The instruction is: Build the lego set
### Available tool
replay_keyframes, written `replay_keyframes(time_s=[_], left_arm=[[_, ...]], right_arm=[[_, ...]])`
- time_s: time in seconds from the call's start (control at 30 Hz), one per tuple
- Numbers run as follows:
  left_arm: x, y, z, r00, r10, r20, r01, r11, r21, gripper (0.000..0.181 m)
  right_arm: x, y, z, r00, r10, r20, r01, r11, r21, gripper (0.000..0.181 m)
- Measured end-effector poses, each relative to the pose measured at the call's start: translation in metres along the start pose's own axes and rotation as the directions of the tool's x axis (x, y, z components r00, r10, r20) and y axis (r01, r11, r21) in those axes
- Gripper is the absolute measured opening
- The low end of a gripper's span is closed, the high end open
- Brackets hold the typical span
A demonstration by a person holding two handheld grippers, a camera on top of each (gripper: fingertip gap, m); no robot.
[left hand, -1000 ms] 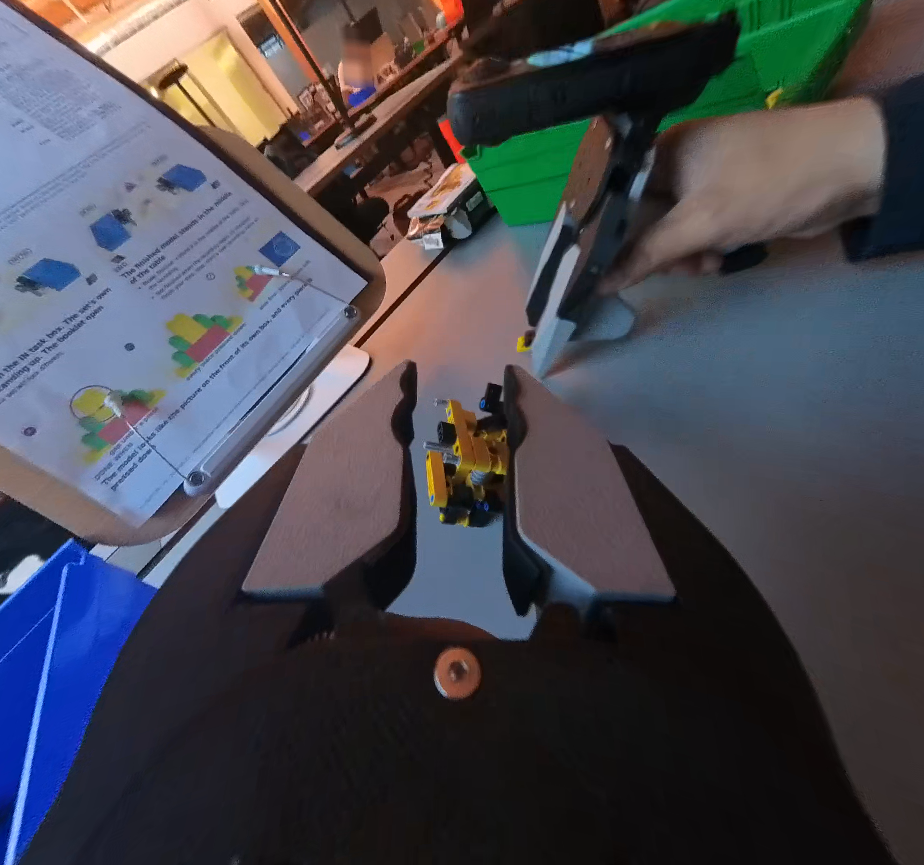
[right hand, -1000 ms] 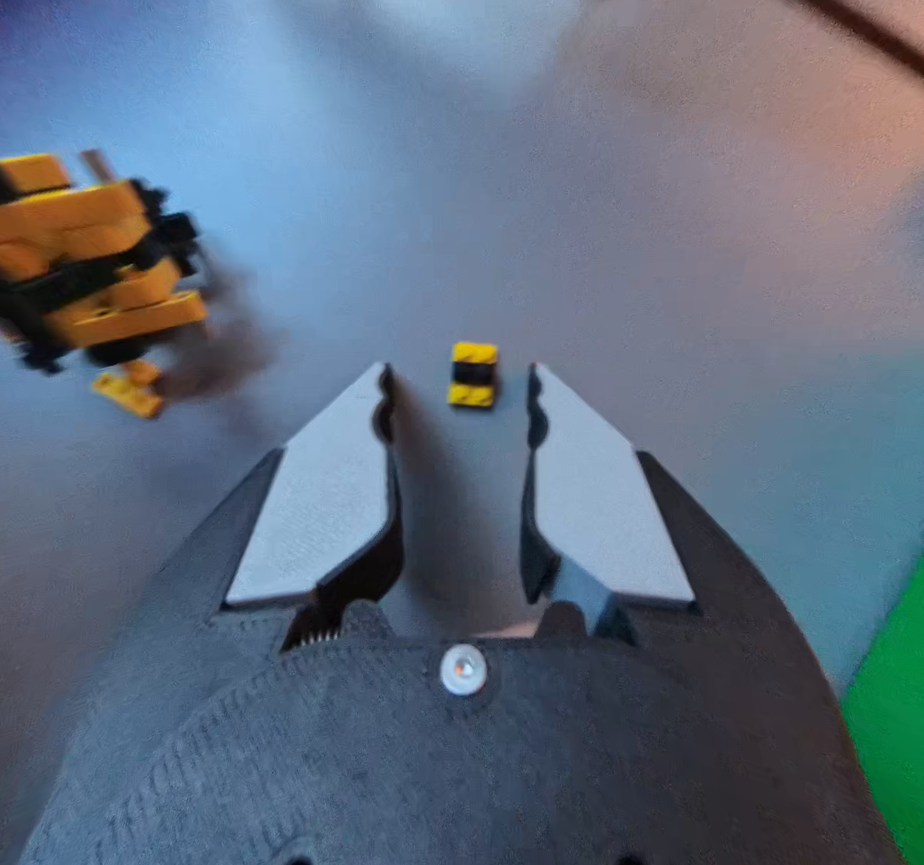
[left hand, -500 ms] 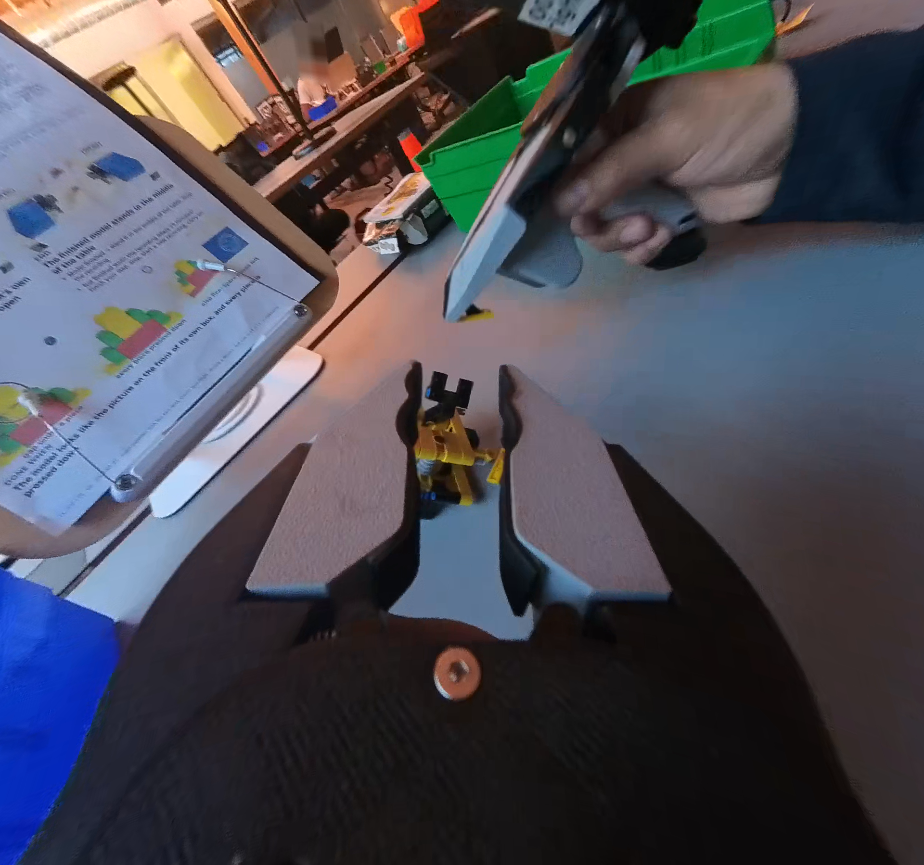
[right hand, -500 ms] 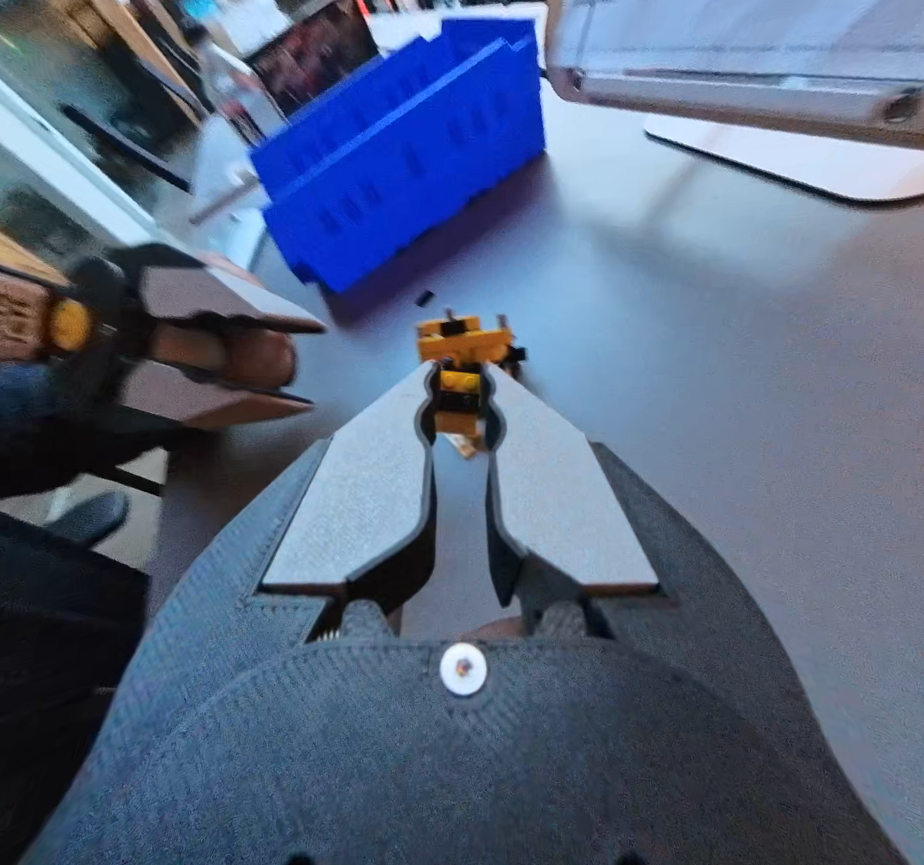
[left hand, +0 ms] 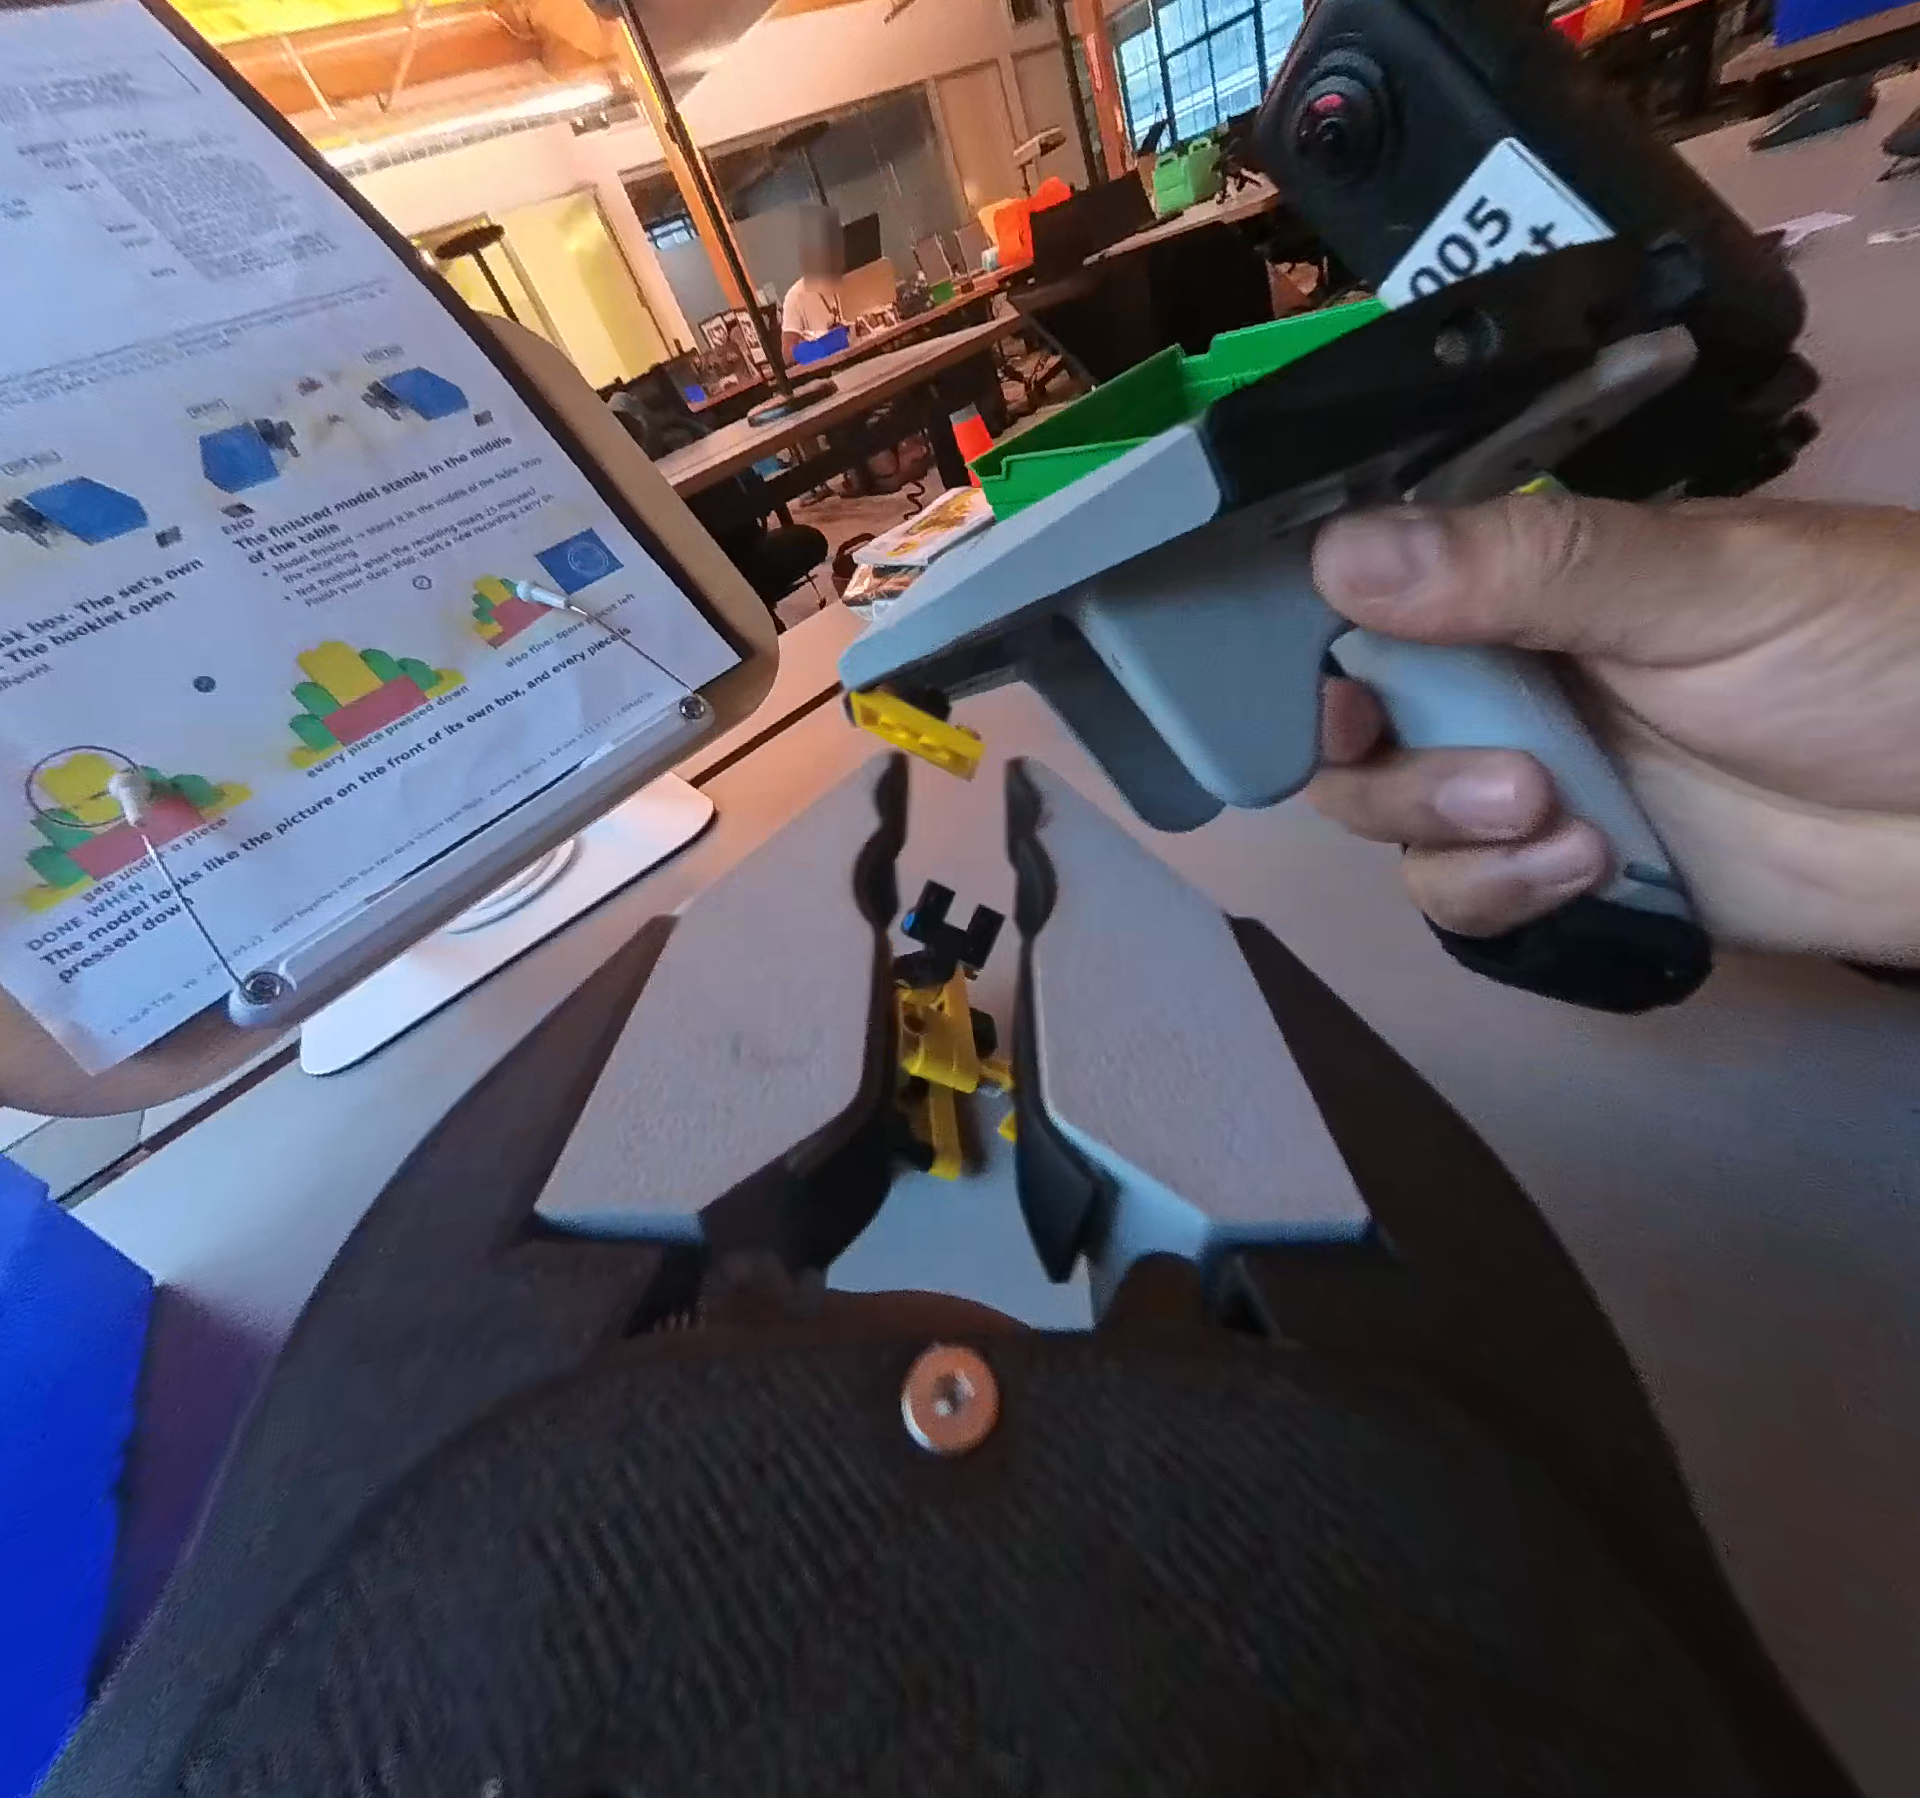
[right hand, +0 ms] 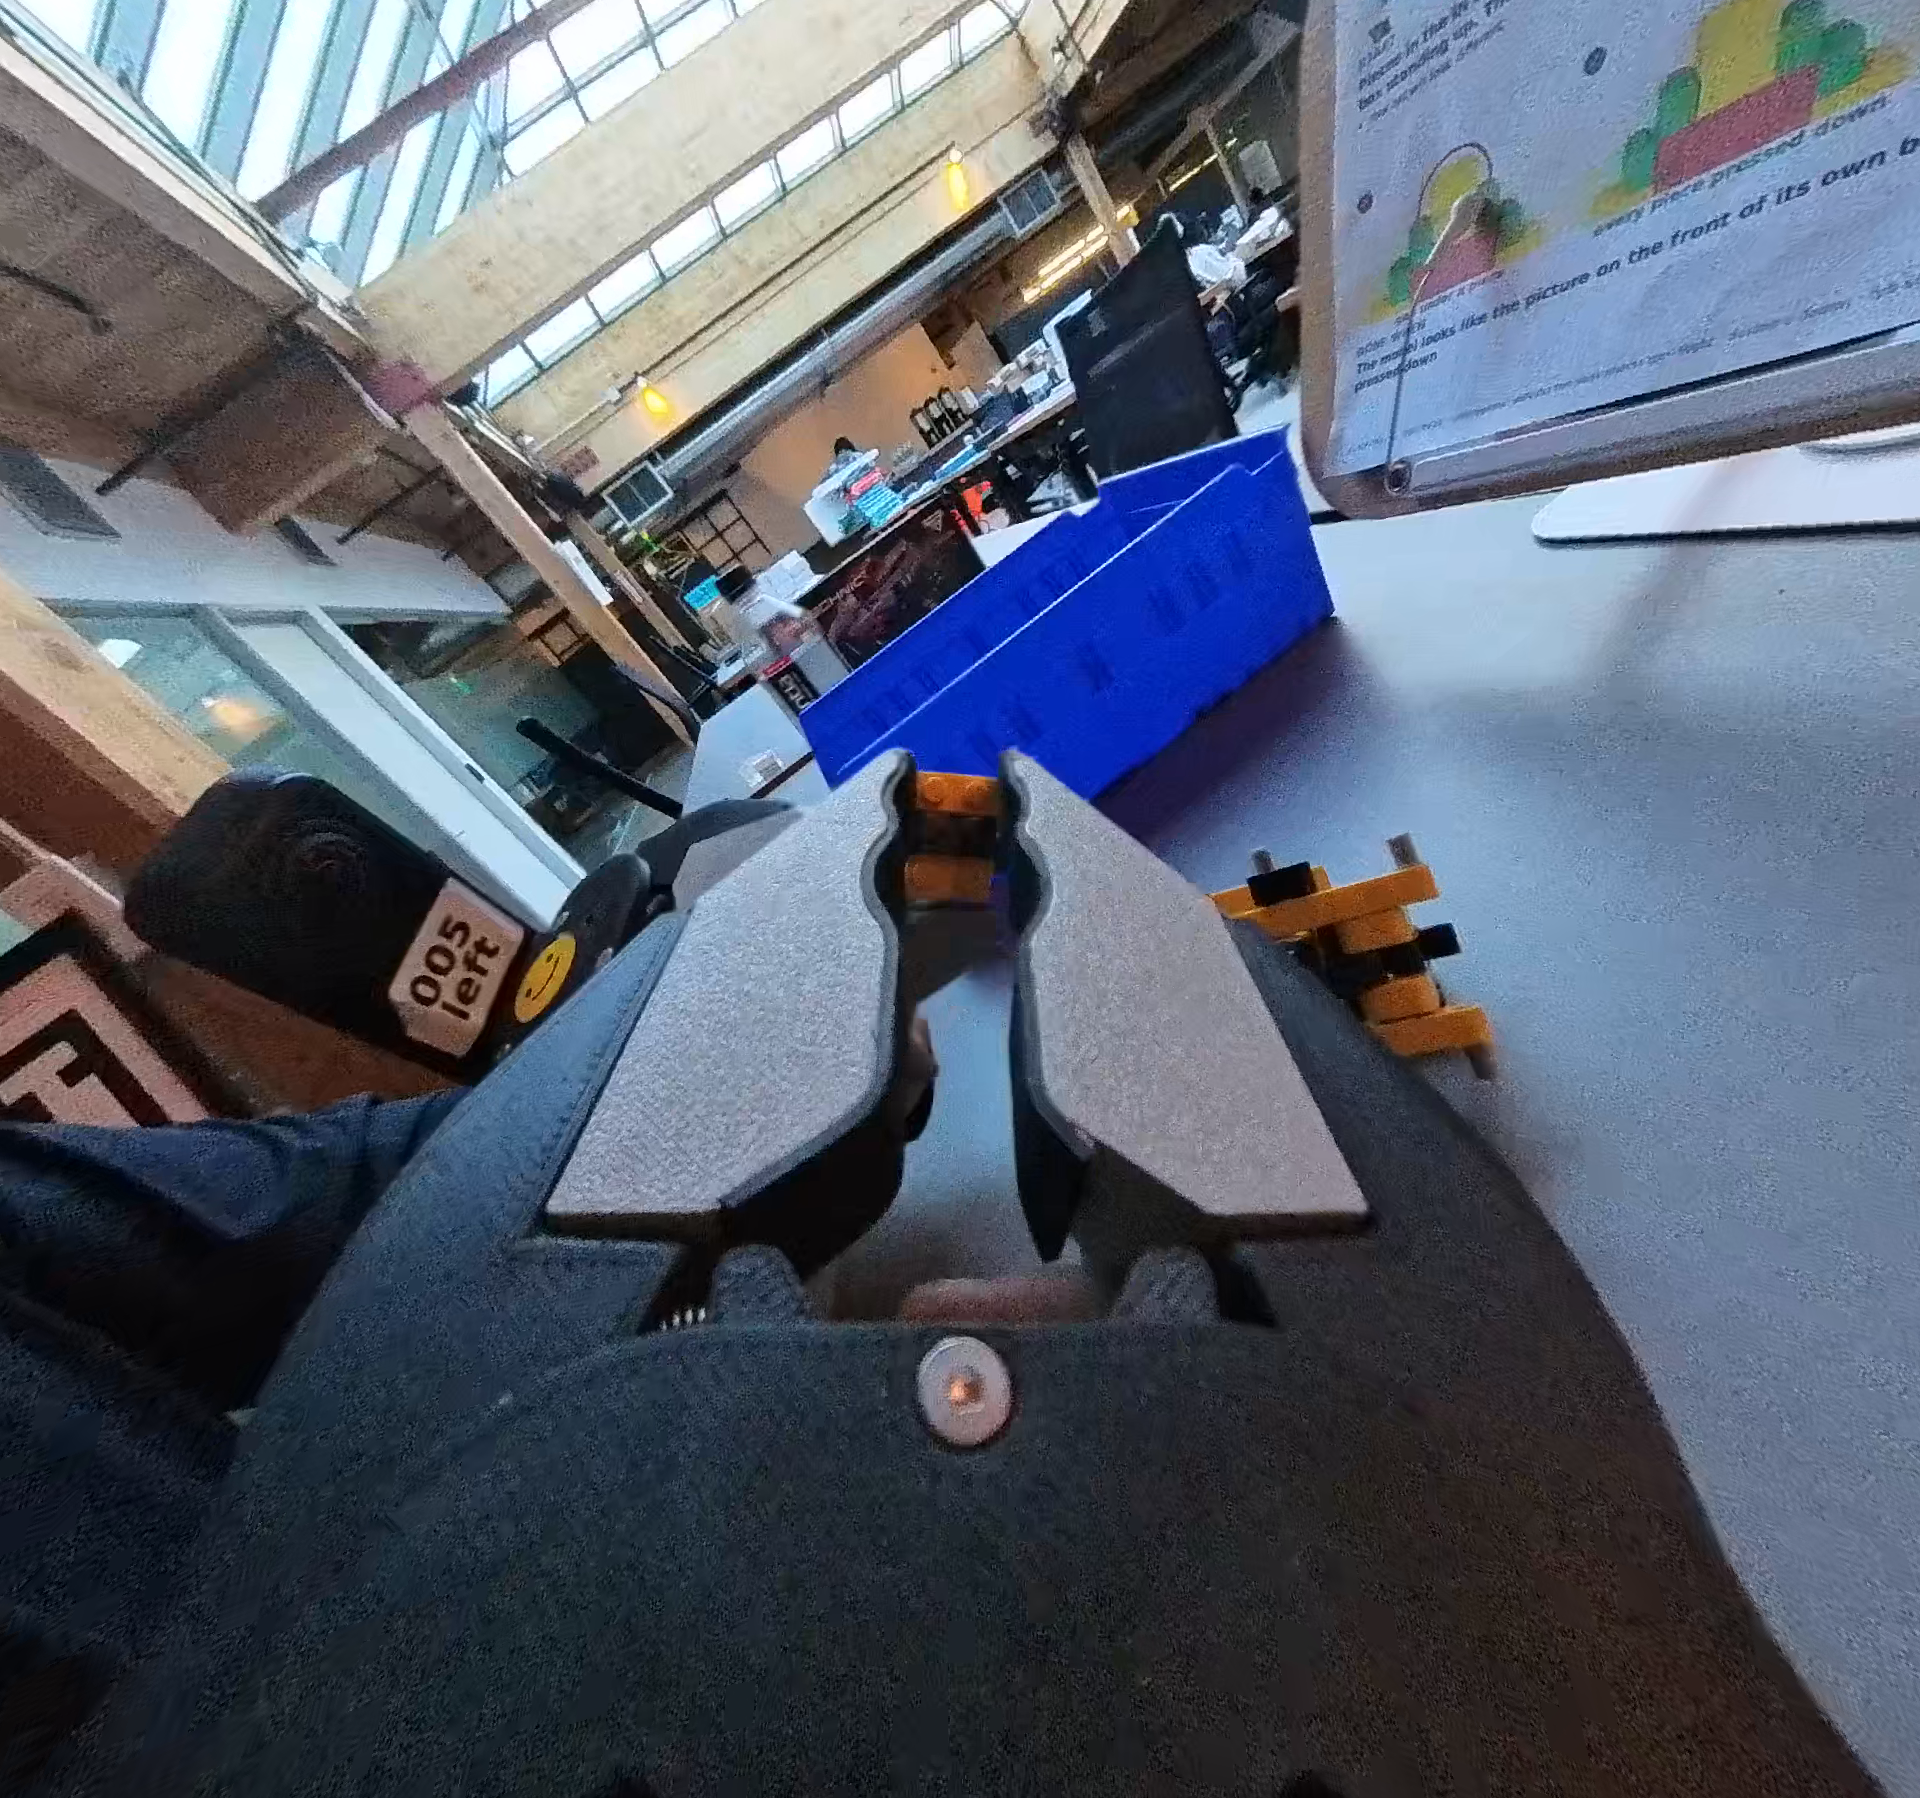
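We see our right gripper (right hand: 951,813) pinching a small yellow-and-black striped lego plate (right hand: 948,844) above the grey table (right hand: 1662,813), while our left gripper (left hand: 951,813) stands slightly parted around the spiky yellow-and-black lego model (left hand: 940,1052), its base hidden between them.

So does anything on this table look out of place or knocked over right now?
Nothing looks spilled or broken. The yellow and black model seems to lie on its side on the grey table, axle pins sticking out sideways. The right gripper holds a small yellow piece in the air above it.
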State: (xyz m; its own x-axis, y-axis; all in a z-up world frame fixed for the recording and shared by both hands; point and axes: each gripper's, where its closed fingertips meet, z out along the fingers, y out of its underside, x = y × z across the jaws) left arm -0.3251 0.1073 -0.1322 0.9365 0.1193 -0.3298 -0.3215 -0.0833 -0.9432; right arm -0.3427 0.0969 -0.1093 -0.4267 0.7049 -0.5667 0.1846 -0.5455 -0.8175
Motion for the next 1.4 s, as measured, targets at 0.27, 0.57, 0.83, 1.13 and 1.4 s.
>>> replay_keyframes(time_s=[0.27,0.57,0.83,1.13,1.4], left_arm=[[-0.008,-0.006,-0.005,0.998,-0.049,-0.025,0.05,0.998,0.033,0.0],[-0.002,-0.005,-0.001,0.999,0.017,0.034,-0.018,1.0,0.023,0.017],[-0.005,-0.01,-0.007,0.999,-0.029,-0.028,0.03,0.998,0.046,0.001],[-0.011,-0.017,-0.01,1.0,-0.001,0.0,0.001,0.996,0.086,0.0],[-0.022,0.002,-0.008,1.0,-0.014,-0.023,0.014,1.0,-0.02,0.0]], right_arm=[[-0.005,-0.005,-0.002,0.999,-0.002,-0.037,0.005,0.996,0.087,0.012],[-0.004,-0.001,0.002,0.997,-0.046,-0.055,0.052,0.992,0.119,0.011],[-0.013,-0.011,-0.005,0.992,-0.109,-0.056,0.117,0.98,0.159,0.011],[-0.006,-0.004,-0.004,0.999,0.033,0.008,-0.034,0.988,0.152,0.0],[0.015,0.001,-0.009,0.999,-0.032,0.04,0.035,0.996,-0.087,0.0]])
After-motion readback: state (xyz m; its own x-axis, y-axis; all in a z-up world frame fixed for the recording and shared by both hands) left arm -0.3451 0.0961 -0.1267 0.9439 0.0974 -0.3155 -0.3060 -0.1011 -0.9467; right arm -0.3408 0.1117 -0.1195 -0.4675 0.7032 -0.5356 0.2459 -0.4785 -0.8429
